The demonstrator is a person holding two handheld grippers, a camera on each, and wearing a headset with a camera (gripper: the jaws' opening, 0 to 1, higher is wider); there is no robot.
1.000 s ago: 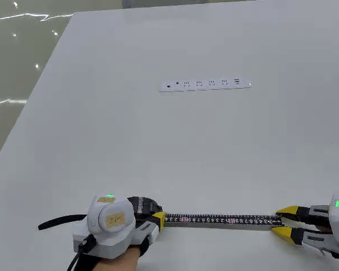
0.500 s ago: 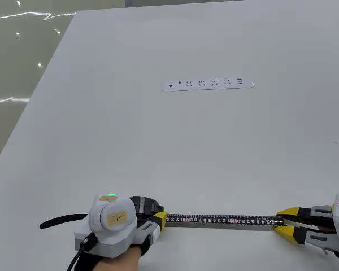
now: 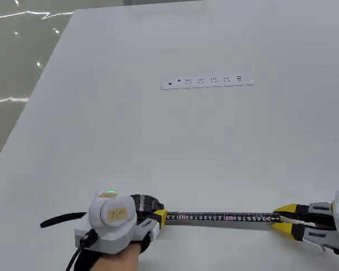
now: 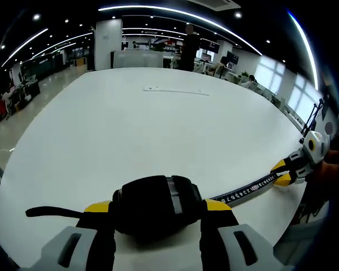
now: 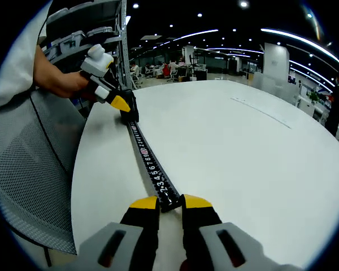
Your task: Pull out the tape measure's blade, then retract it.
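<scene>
Close by, at the near edge of the white table (image 3: 158, 141), I count two grippers, one tape measure and one blade. The left gripper (image 3: 158, 219) has its two yellow-tipped jaws closed around the tape measure (image 3: 144, 204), one jaw on each side of the round black case. A hand (image 3: 121, 261) holds this gripper from below. One thin black strap (image 3: 62, 219) trails out from the case to the left and lies on the table.

The blade (image 3: 220, 218) is pulled out of the case. It runs straight and low along the table to the right. It is dark, with white numbers and a few red marks. I cannot tell if it lies on the table or hangs just over it.

At the far end of the blade is the right gripper (image 3: 282, 219). Its two yellow jaws are almost closed and pinch the tip of the blade between them.

The left gripper view looks over the black case, with a grey band across its top, and along the blade to the other gripper. The right gripper view looks the other way, so the numbers are big and easy to read. It also shows a grey mesh chair (image 5: 28, 169) beside the table and shelves (image 5: 85, 28) behind it.

Farther out, well apart from the tape measure, one long white power strip (image 3: 207, 81) lies flat in the middle of the table. Past the table, the gripper views show a big room with bright lines of ceiling lights.
</scene>
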